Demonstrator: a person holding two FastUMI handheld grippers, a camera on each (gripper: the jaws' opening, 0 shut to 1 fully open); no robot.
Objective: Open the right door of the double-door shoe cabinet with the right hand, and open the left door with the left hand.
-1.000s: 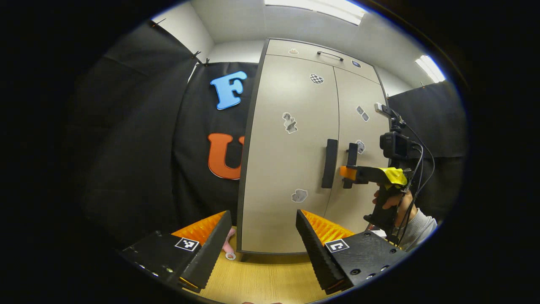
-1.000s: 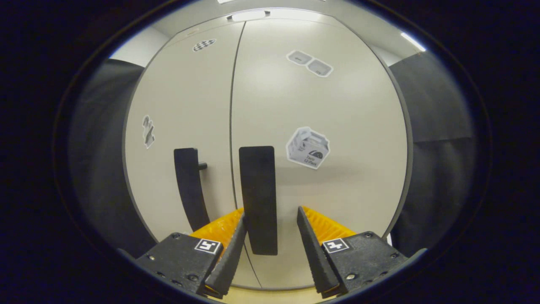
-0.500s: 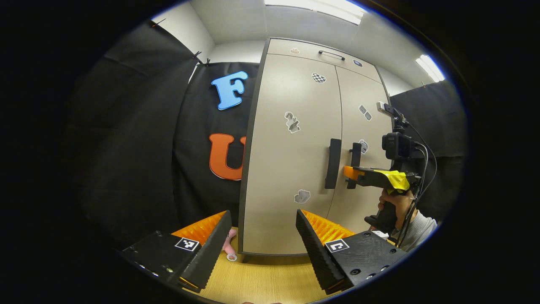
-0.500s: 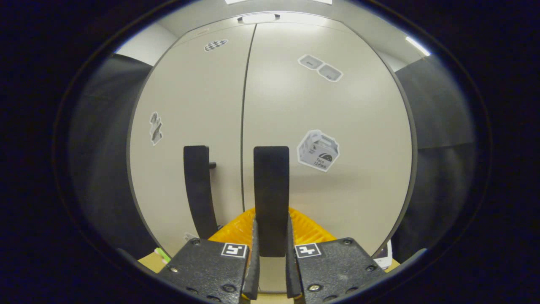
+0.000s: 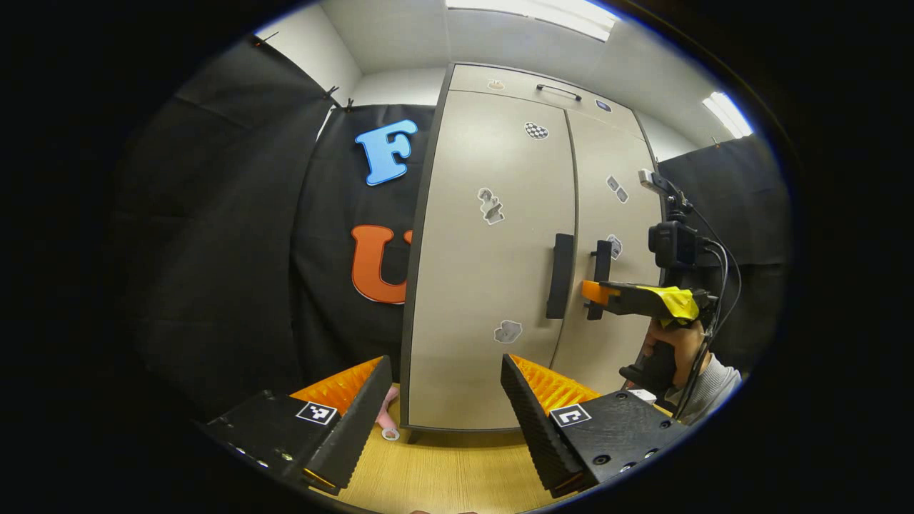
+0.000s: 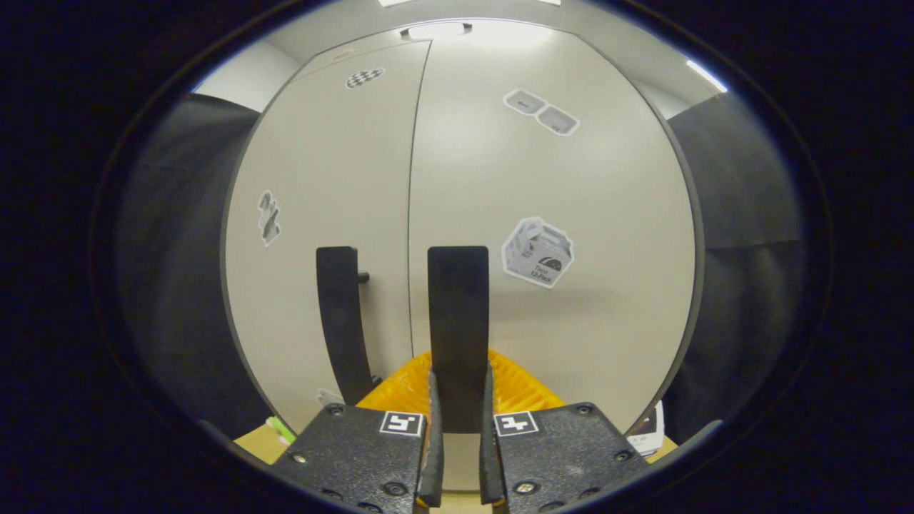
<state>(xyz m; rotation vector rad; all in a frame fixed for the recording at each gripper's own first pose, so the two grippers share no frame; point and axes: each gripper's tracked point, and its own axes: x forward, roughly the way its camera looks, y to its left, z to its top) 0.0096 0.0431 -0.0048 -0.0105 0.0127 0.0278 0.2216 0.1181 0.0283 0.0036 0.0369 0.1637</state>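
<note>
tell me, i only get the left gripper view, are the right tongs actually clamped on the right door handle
Observer: Yes, the right gripper view shows the right tongs closed with both fingers pressing the right door handle.
Operator: high or low on it
Observer: At its lower end.
Operator: any gap opening between the doors
Observer: No, the seam looks thin and even; the right door looks shut.

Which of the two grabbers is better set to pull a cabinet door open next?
The right gripper, probably. Its fingers are already closed on the right door handle, so it only needs to pull. The left gripper is open and well short of the left door handle.
</note>
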